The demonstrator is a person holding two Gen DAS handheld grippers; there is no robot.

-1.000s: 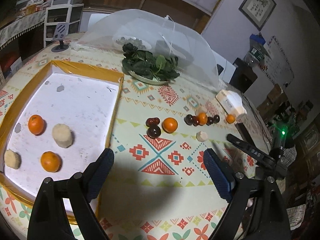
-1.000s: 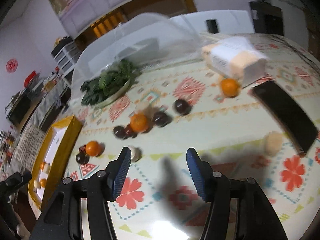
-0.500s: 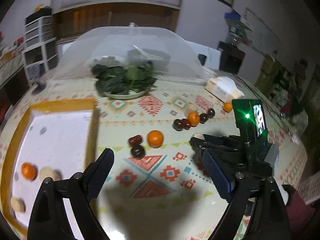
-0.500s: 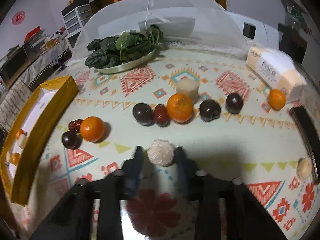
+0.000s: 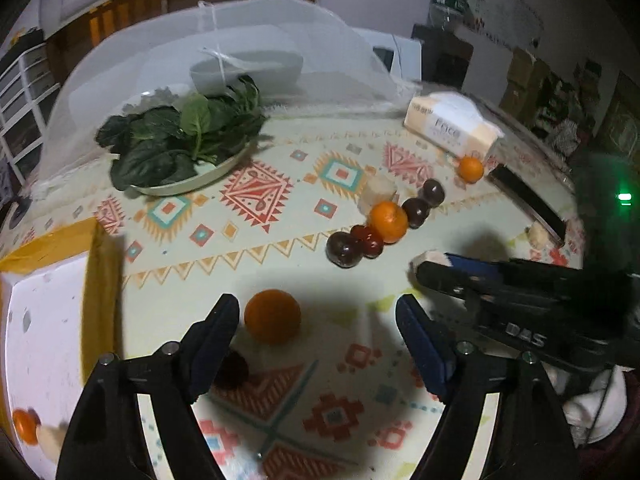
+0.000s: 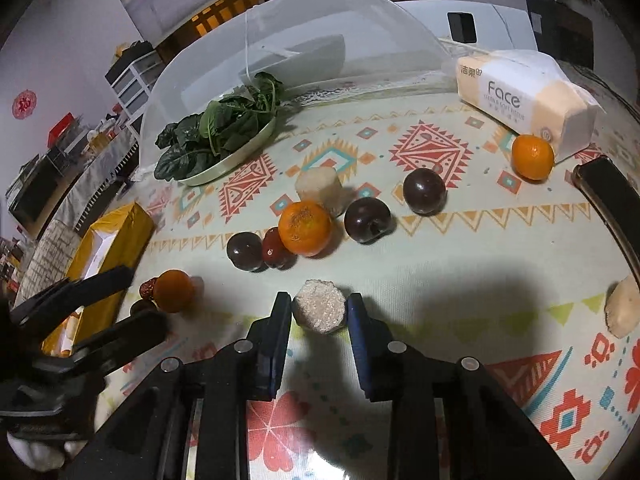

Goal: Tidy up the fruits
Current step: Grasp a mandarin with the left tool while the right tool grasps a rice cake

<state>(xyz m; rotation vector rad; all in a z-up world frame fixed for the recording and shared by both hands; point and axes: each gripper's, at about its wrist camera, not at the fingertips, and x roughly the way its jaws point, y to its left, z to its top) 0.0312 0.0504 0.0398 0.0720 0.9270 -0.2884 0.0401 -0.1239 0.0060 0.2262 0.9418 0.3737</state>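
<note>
Far left on the desk (image 6: 460, 240): yellow-rimmed tray (image 5: 44, 300), one orange (image 5: 25, 426) in it. Left tongs (image 5: 318, 316) spread, have just been narrowing; tangerine (image 5: 272, 315) sits between the pads, untouched, nearer the left one. A dark fruit (image 5: 234, 368) lies just behind that pad. Center: cluster of plums, red date and an orange (image 6: 305, 227) crowding the far side. Right tongs (image 6: 319, 314) pinch the pale round piece (image 6: 319, 311). Further right: tissue pack (image 6: 520, 100), another orange (image 6: 532, 157) touching it.
</note>
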